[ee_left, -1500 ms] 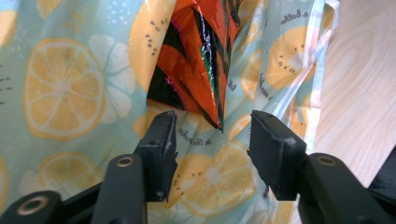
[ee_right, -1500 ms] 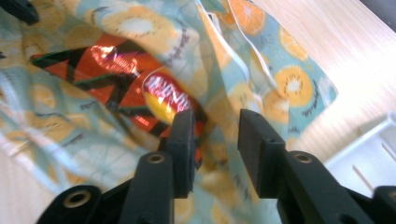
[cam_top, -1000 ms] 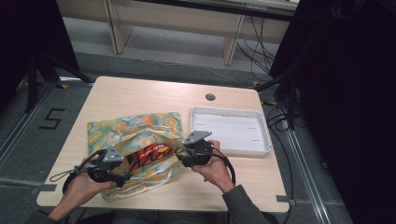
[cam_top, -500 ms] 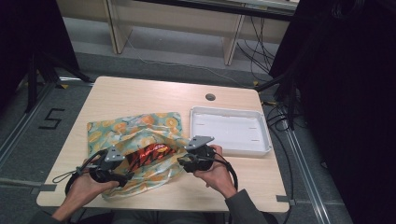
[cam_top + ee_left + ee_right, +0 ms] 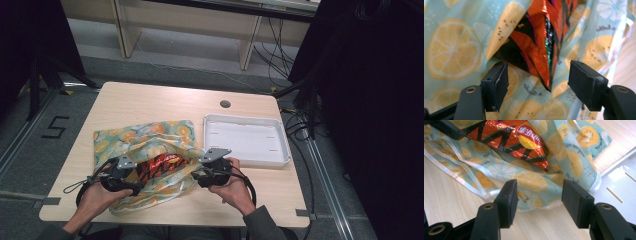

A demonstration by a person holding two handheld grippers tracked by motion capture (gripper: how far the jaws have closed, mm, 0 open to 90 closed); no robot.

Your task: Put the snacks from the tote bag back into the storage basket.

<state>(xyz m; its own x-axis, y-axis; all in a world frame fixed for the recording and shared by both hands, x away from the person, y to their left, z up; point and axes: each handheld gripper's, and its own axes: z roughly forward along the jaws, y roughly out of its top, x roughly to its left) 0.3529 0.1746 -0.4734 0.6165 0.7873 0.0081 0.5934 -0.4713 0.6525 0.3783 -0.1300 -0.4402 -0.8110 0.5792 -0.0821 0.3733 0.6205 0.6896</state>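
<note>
The left gripper (image 5: 131,176) sits at the near left end of the fruit-print bag (image 5: 150,137), its jaws spread and just now widening; in the left gripper view the corner of the red foil snack packet (image 5: 541,42) hangs between the pads (image 5: 496,82), and the left pad's top edge seems to meet the foil, though no squeeze shows. The packet lies in the bag's middle, wrapped by its folds. To the right of the packet, the right gripper (image 5: 200,172) rests by the bag's near right edge, jaws also apart and recently opening wider, with the bag's hem (image 5: 536,195) just beyond the pads and nothing pinched.

The bag lies on a light wooden table (image 5: 150,100). Right of the bag, almost touching its corner, stands a white tray (image 5: 245,140). Behind the bag the tabletop is bare up to a round cable hole (image 5: 225,104). Right of the tray the table edge is near, with cables (image 5: 300,125) on the grey floor beyond.
</note>
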